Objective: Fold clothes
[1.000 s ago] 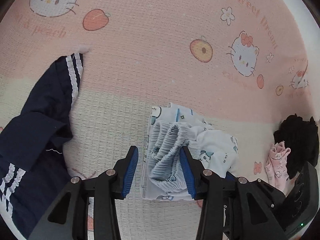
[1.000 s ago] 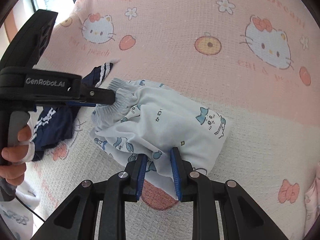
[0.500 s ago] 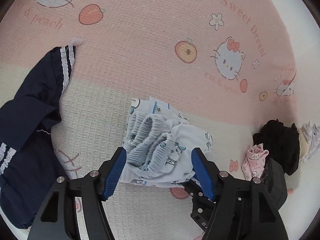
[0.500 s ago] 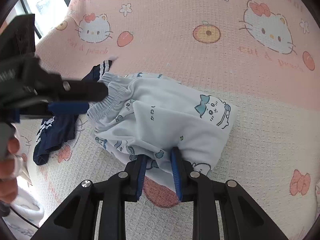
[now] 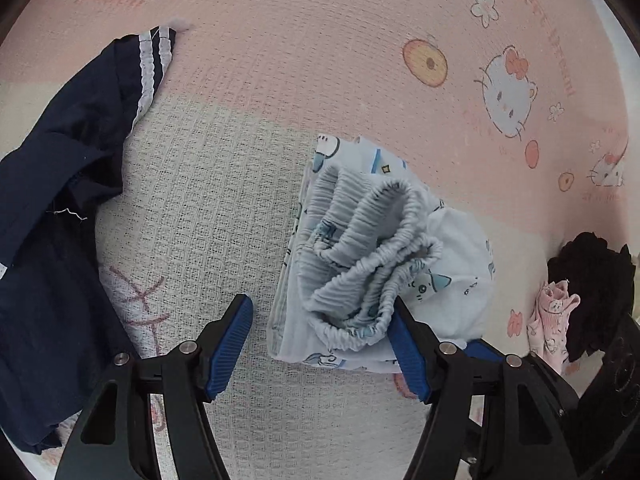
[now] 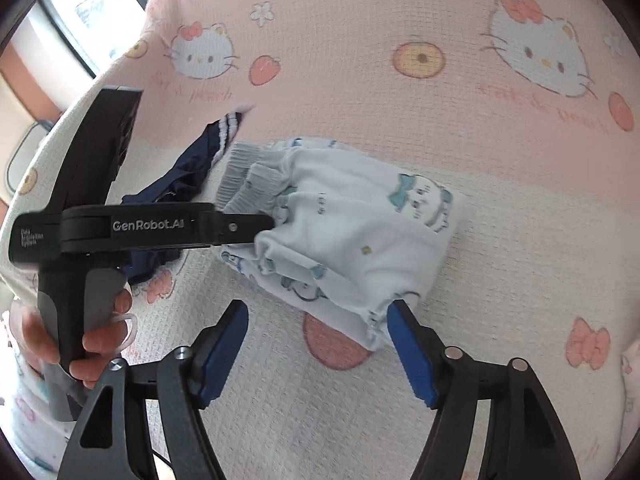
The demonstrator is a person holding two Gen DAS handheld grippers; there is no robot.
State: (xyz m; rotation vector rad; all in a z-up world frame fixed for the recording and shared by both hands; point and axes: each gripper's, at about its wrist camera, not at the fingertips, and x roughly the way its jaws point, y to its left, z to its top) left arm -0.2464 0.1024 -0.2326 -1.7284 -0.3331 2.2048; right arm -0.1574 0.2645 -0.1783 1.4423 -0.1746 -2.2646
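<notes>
Your right gripper [image 6: 318,350] is opening, the white shorts [image 6: 352,236] let go; your left gripper [image 5: 322,346] stands spread beside their near-left waistband [image 5: 360,248].

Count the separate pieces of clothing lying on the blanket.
4. White printed shorts in the middle by the grippers; a navy striped garment to the left; a black item and a small pink one at the right edge. More may lie out of frame.
</notes>
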